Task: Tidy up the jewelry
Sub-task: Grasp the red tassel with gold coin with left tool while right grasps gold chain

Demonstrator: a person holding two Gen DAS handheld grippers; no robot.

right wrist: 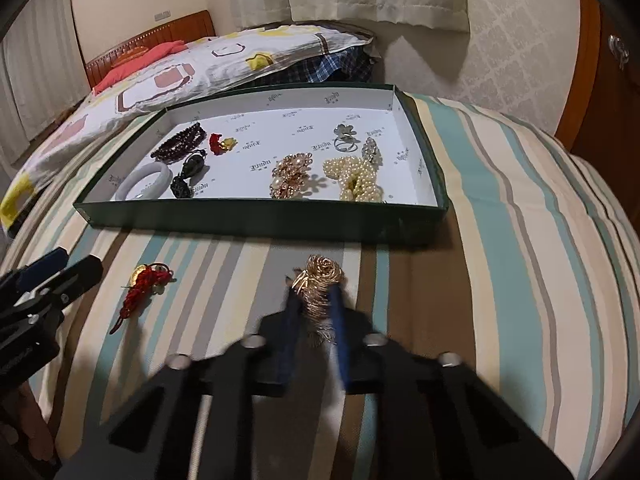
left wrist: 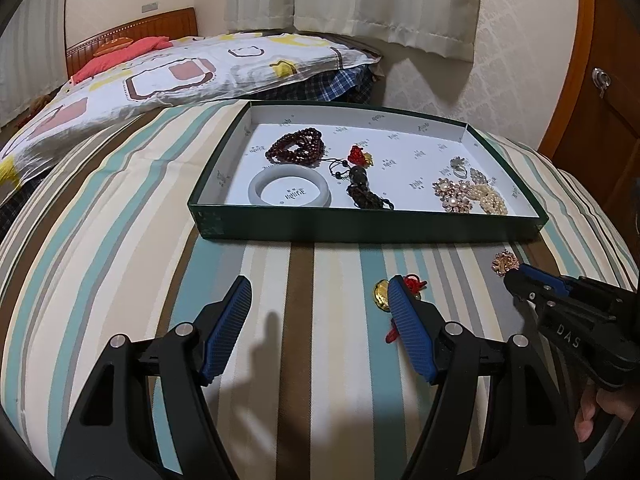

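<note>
A green box lid [left wrist: 360,232] [right wrist: 260,220] with a white inside lies on the striped bed. In it are a dark bead bracelet [left wrist: 298,146], a pale bangle [left wrist: 290,190], a black pendant [left wrist: 360,188], a red-gold charm [left wrist: 360,156], pearl pieces [right wrist: 356,180] and gold brooches [right wrist: 290,178]. My right gripper [right wrist: 316,292] is shut on a gold wire rose brooch [right wrist: 322,280] near the lid's front; it also shows in the left wrist view [left wrist: 506,264]. My left gripper [left wrist: 320,300] is open. A red-knot gold charm [left wrist: 400,296] [right wrist: 146,284] lies beside its right finger.
A patterned pillow [left wrist: 160,76] and plaid cloth [left wrist: 332,84] lie behind the lid. A wooden headboard [left wrist: 132,36] is at the far left and a wooden cabinet [left wrist: 600,100] at the right. Curtains hang behind.
</note>
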